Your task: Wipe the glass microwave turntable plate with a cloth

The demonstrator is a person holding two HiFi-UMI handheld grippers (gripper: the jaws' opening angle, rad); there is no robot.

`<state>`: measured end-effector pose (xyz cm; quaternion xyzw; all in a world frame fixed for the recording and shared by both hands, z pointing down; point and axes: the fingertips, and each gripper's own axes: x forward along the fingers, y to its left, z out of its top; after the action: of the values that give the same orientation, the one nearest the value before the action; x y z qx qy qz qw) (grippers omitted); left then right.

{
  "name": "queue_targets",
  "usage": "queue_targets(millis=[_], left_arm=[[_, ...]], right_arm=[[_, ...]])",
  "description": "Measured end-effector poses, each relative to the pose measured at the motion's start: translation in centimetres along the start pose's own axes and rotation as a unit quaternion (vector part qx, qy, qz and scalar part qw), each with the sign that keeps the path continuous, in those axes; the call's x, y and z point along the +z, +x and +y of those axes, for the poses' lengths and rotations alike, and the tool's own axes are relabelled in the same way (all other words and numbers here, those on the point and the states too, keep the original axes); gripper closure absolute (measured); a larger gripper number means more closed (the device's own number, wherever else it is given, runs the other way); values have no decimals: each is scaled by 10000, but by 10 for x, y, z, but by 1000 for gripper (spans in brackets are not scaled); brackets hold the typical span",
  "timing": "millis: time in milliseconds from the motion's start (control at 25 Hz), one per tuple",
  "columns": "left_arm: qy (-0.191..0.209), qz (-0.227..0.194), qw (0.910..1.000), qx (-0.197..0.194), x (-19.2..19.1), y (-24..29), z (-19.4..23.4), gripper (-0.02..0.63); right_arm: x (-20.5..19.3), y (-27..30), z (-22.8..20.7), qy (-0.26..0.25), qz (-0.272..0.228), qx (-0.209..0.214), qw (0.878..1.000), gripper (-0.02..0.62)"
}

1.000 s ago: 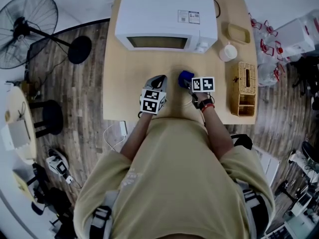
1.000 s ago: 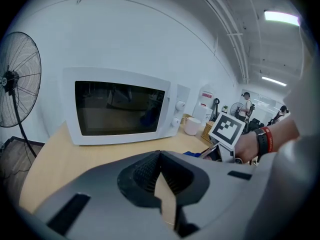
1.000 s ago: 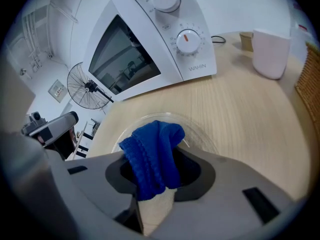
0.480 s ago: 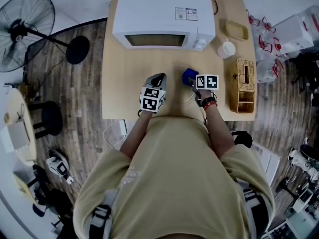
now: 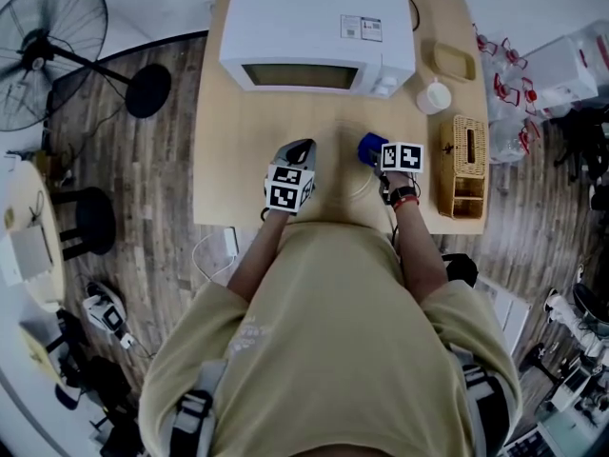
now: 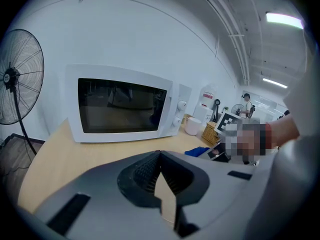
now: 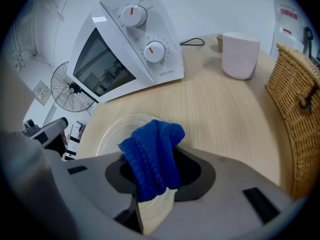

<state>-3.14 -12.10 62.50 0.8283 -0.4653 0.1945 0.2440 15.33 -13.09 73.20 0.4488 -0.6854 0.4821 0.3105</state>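
Note:
The clear glass turntable plate (image 7: 116, 130) lies flat on the wooden table (image 5: 247, 150) in front of the white microwave (image 5: 319, 31); in the head view it is only a faint ring (image 5: 344, 177). My right gripper (image 7: 154, 184) is shut on a folded blue cloth (image 7: 152, 156), held at the plate's right edge (image 5: 368, 147). My left gripper (image 5: 301, 149) rests at the plate's left side, its jaws shut (image 6: 160, 156) with nothing visible between them. The cloth (image 6: 197, 151) also shows in the left gripper view.
The microwave (image 7: 120, 49) has its door closed. A white cup (image 5: 436, 95), a small tan dish (image 5: 455, 62) and a wicker basket (image 5: 466, 169) stand to the right of the plate. A floor fan (image 5: 48, 50) stands left of the table.
My right gripper has carried the blue cloth a little to the right across the plate. The left gripper has stayed in place.

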Motion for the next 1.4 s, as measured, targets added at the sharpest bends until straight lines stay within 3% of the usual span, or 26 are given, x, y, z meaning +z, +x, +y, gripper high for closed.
queue_targets(millis=[280, 680, 880, 1400], left_arm=[[-75, -8, 9999, 102, -2, -6, 8, 588], [-316, -30, 9986, 412, -8, -19, 37, 588], [-449, -7, 9973, 577, -17, -27, 50, 588], [-730, 4, 9948, 708, -23, -36, 61, 588]], right_arm=[[3, 0, 15, 132, -14, -55, 9999, 448], [-2, 25, 121, -251, 234, 1177, 9925, 448], [-8, 38, 162, -513, 388, 1588, 9852, 448], [-33, 70, 186, -943, 823, 1639, 9785, 449]])
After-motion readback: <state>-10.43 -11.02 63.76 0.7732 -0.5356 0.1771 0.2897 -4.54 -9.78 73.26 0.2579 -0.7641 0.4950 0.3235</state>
